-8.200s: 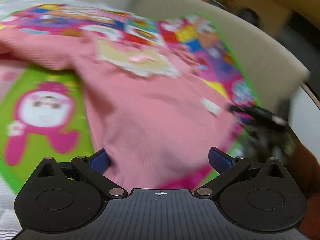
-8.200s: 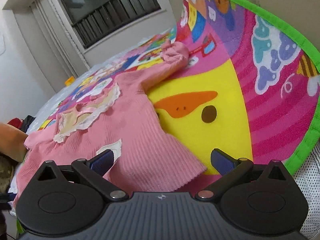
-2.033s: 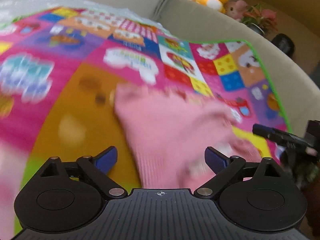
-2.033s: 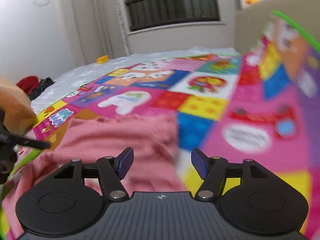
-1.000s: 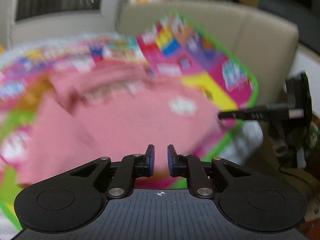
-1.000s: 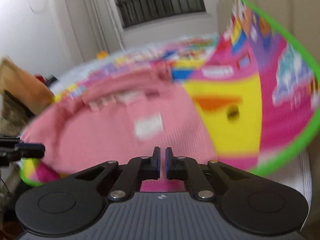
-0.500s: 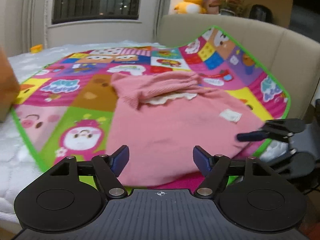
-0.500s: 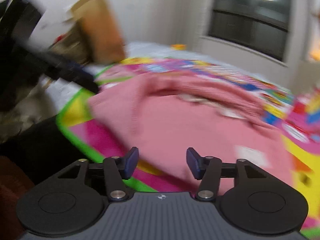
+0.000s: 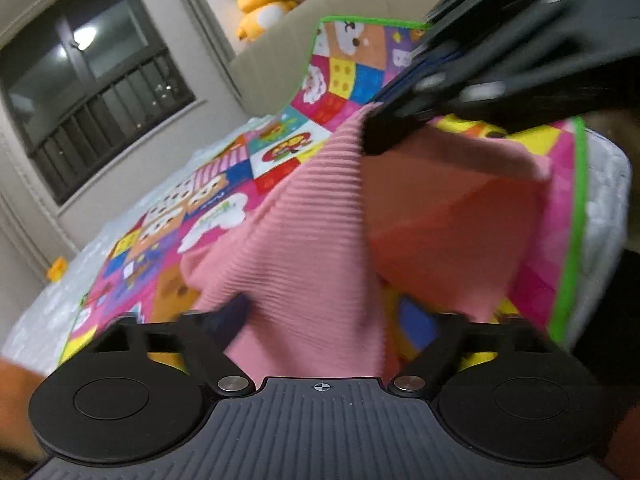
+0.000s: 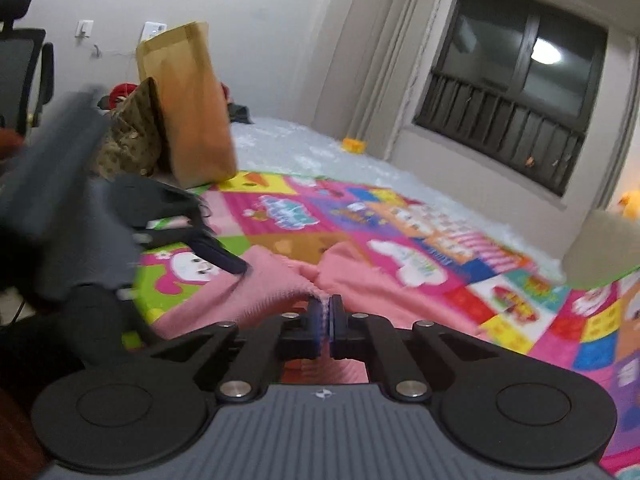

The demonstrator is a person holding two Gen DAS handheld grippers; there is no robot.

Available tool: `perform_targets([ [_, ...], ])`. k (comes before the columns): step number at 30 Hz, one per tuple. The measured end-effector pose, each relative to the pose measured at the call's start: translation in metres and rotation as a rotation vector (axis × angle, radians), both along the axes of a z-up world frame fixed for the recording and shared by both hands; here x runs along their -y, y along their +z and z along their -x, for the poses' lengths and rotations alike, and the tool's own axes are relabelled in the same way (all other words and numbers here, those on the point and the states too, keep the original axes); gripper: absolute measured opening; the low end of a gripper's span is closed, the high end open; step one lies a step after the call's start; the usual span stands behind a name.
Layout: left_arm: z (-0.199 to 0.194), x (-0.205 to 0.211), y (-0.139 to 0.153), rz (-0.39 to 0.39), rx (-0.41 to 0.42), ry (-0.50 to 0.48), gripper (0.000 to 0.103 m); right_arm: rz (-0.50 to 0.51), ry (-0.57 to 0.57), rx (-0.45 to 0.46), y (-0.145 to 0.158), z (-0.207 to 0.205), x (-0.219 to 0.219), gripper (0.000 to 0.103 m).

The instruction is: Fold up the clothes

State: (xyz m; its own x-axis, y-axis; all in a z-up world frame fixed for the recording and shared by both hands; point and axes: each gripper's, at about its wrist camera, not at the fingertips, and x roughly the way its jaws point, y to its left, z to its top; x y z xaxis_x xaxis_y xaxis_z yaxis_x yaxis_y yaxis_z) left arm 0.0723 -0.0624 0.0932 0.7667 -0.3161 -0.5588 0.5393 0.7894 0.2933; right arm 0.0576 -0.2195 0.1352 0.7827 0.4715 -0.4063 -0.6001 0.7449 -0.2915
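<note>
A pink ribbed sweater (image 9: 312,220) lies on a colourful cartoon play mat (image 9: 216,208). One edge of it is lifted off the mat. In the left wrist view my right gripper (image 9: 380,136) comes in from the upper right and pinches that raised edge. In its own view the right gripper (image 10: 325,314) is shut on the pink sweater (image 10: 380,284). My left gripper (image 9: 328,316) is open, and the raised cloth hangs between its blurred, wide-apart fingers. From the right wrist view the left gripper (image 10: 208,240) is a dark blur at the left, by the sweater's near edge.
The play mat (image 10: 280,208) covers white bedding (image 10: 320,152) and runs up a beige padded back (image 9: 280,44) topped by a yellow plush duck (image 9: 260,4). A brown paper bag (image 10: 192,104) and an office chair (image 10: 24,60) stand at the left. The mat's green edge (image 9: 572,264) is close on the right.
Half a second ago both grippers were open above the flat sweater. The right gripper has since shut on an edge and raised it. The left gripper has moved in around the cloth.
</note>
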Motion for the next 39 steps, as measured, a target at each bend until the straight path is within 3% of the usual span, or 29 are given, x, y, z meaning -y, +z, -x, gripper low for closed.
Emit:
perform_targets([
  [1, -0.011, 0.001, 0.003, 0.008, -0.005, 0.005, 0.031, -0.019, 0.004, -0.009, 0.000, 0.008, 0.005, 0.008],
  [2, -0.022, 0.003, 0.007, 0.017, -0.011, 0.011, 0.019, -0.039, 0.009, -0.019, 0.000, 0.017, 0.010, 0.009],
  [5, -0.053, 0.005, 0.018, 0.049, -0.025, 0.029, 0.012, -0.096, 0.026, -0.138, -0.025, 0.035, 0.015, 0.010],
  [7, -0.060, -0.002, 0.030, 0.099, -0.025, 0.046, 0.011, -0.078, 0.017, -0.190, -0.056, 0.039, 0.004, 0.010],
  [10, -0.061, -0.006, 0.040, 0.127, -0.019, 0.055, 0.011, 0.010, 0.017, -0.167, -0.092, 0.037, -0.028, 0.010],
  [13, -0.056, -0.008, 0.046, 0.125, -0.006, 0.051, 0.011, 0.156, 0.072, -0.069, -0.112, 0.032, -0.060, 0.030],
  [15, -0.052, -0.011, 0.049, 0.122, 0.005, 0.050, 0.011, 0.234, 0.080, 0.004, -0.121, 0.027, -0.075, 0.036],
  [18, -0.052, -0.015, 0.058, 0.135, 0.021, 0.057, 0.011, 0.281, 0.109, 0.045, -0.122, 0.018, -0.087, 0.037],
  [19, -0.052, -0.017, 0.061, 0.139, 0.027, 0.059, 0.011, 0.286, 0.111, 0.059, -0.121, 0.016, -0.088, 0.036],
  [21, -0.052, -0.020, 0.067, 0.147, 0.038, 0.064, 0.011, 0.295, 0.115, 0.089, -0.119, 0.013, -0.088, 0.002],
  [23, -0.053, -0.023, 0.073, 0.156, 0.049, 0.069, 0.011, 0.304, 0.119, 0.119, -0.117, 0.011, -0.088, 0.003],
  [26, -0.050, -0.028, 0.085, 0.175, 0.071, 0.067, 0.011, 0.251, 0.089, 0.139, -0.081, 0.020, -0.059, 0.003],
  [29, -0.044, -0.031, 0.092, 0.198, 0.091, 0.062, 0.011, 0.266, 0.065, 0.099, -0.065, 0.034, -0.027, 0.003],
  [35, -0.013, -0.041, 0.078, 0.257, 0.039, 0.022, 0.012, 0.312, 0.065, -0.099, -0.100, 0.061, 0.016, 0.003],
  [39, 0.015, -0.048, 0.041, 0.246, -0.080, -0.017, 0.017, 0.184, 0.007, -0.131, -0.084, 0.064, 0.048, 0.013],
])
